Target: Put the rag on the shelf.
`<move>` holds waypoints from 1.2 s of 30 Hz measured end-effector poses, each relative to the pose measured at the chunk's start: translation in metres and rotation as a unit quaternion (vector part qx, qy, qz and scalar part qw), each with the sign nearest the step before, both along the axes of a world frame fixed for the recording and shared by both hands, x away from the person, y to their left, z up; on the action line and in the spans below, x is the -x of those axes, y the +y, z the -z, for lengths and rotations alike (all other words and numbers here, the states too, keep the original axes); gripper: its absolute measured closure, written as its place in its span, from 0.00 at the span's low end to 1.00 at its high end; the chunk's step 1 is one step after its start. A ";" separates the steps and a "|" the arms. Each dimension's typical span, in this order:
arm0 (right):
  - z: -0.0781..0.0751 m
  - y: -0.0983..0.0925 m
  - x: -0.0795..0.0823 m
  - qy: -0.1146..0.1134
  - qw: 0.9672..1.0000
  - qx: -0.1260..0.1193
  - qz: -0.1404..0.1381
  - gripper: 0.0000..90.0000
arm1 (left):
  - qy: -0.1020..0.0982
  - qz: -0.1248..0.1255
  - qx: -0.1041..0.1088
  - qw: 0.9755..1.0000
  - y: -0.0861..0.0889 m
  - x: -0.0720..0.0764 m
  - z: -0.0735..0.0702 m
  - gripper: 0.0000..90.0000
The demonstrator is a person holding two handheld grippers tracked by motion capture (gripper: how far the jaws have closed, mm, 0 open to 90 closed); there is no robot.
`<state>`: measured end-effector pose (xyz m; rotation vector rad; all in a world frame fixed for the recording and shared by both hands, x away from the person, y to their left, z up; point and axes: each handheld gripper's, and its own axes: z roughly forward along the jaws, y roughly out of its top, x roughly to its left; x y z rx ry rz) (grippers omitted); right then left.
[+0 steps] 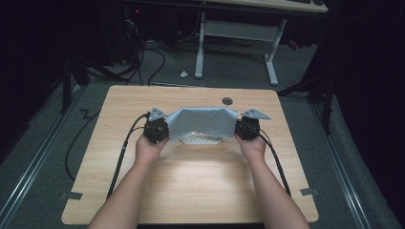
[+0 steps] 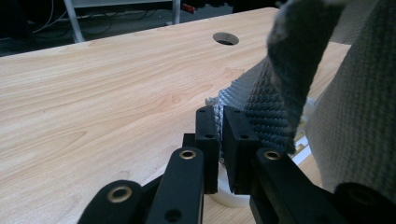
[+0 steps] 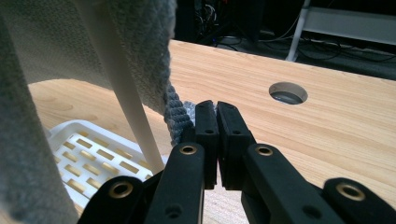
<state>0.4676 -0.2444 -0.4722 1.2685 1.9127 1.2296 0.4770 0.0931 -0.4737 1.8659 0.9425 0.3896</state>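
Forearms [image 1: 129, 191] over wooden table [image 1: 200, 186], dark room.

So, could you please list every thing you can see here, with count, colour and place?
Cloth: one, grey, stretched between both grippers above the basket.
Basket: one, white, slotted, on the table under the cloth.
Table: one, light wood, round hole near its far edge.
Desk frame: one, white, on the floor beyond the table.
Left gripper: one, black, clamped on the cloth's left edge.
Right gripper: one, black, clamped on the cloth's right edge.
Hands: two, holding the grippers.

Dim room (lit tabletop, soft focus)
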 end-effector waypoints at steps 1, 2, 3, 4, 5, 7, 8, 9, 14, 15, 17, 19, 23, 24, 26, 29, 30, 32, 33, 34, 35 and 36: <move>0.000 0.000 0.000 0.001 1.000 0.001 0.000 0.97 | -0.001 -0.002 0.000 1.000 0.000 0.000 0.000 0.93; 0.000 0.000 0.000 0.001 1.000 0.001 0.000 0.97 | -0.001 -0.002 0.000 1.000 0.000 0.000 0.000 0.91; 0.000 0.000 0.000 0.000 1.000 0.002 0.001 0.95 | -0.003 -0.003 -0.001 1.000 0.001 0.000 -0.001 0.91; -0.001 -0.001 0.001 0.002 1.000 0.003 0.005 0.94 | -0.003 -0.006 0.000 1.000 0.004 0.001 -0.001 0.85; -0.001 -0.001 0.001 0.002 1.000 0.003 0.005 0.94 | -0.003 -0.006 0.000 1.000 0.004 0.001 -0.001 0.83; -0.002 -0.004 0.001 0.002 1.000 0.005 0.008 0.93 | -0.004 -0.013 0.004 1.000 0.010 0.001 -0.003 0.79; -0.002 -0.004 0.001 0.002 1.000 0.005 0.008 0.93 | -0.004 -0.013 0.004 1.000 0.010 0.001 -0.003 0.79; -0.003 -0.006 0.001 -0.001 1.000 0.005 0.011 0.91 | -0.003 -0.019 0.009 1.000 0.015 0.002 -0.004 0.78; -0.009 -0.011 0.003 -0.005 1.000 0.006 0.016 0.86 | -0.007 -0.032 0.009 0.999 0.024 0.004 -0.007 0.77; -0.009 -0.011 0.003 -0.005 1.000 0.006 0.016 0.86 | -0.007 -0.032 0.009 0.999 0.024 0.004 -0.007 0.77; -0.012 -0.015 0.004 -0.008 1.000 0.007 0.020 0.83 | -0.008 -0.036 0.007 0.999 0.029 0.005 -0.009 0.77; -0.014 -0.017 0.005 -0.009 1.000 0.008 0.022 0.82 | -0.011 -0.038 0.006 0.999 0.030 0.005 -0.010 0.77; -0.019 -0.024 0.006 -0.012 0.999 0.001 0.031 0.81 | -0.016 -0.045 0.007 0.999 0.035 0.007 -0.013 0.76; -0.022 -0.027 0.007 -0.014 0.999 0.001 0.033 0.81 | -0.018 -0.048 0.009 0.999 0.038 0.007 -0.015 0.75; -0.023 -0.029 0.007 -0.015 0.999 0.002 0.034 0.81 | -0.020 -0.051 0.009 0.998 0.040 0.008 -0.015 0.74; -0.025 -0.034 0.009 -0.018 0.999 0.008 0.037 0.81 | -0.024 -0.060 0.020 0.998 0.050 0.009 -0.018 0.71; -0.025 -0.035 0.009 -0.017 0.999 0.008 0.037 0.81 | -0.024 -0.062 0.021 0.998 0.053 0.010 -0.018 0.71; -0.025 -0.037 0.010 -0.018 0.999 0.009 0.039 0.81 | -0.024 -0.066 0.021 0.997 0.056 0.010 -0.018 0.70; -0.025 -0.037 0.010 -0.018 0.999 0.009 0.039 0.81 | -0.024 -0.069 0.021 0.997 0.058 0.010 -0.018 0.70; -0.025 -0.038 0.011 -0.017 0.999 0.011 0.040 0.81 | -0.024 -0.073 0.019 0.997 0.061 0.011 -0.018 0.70; -0.025 -0.038 0.011 -0.017 0.999 0.011 0.040 0.81 | -0.024 -0.073 0.019 0.997 0.061 0.011 -0.018 0.70; -0.025 -0.039 0.011 -0.016 0.999 0.010 0.040 0.81 | -0.024 -0.075 0.019 0.997 0.063 0.011 -0.018 0.70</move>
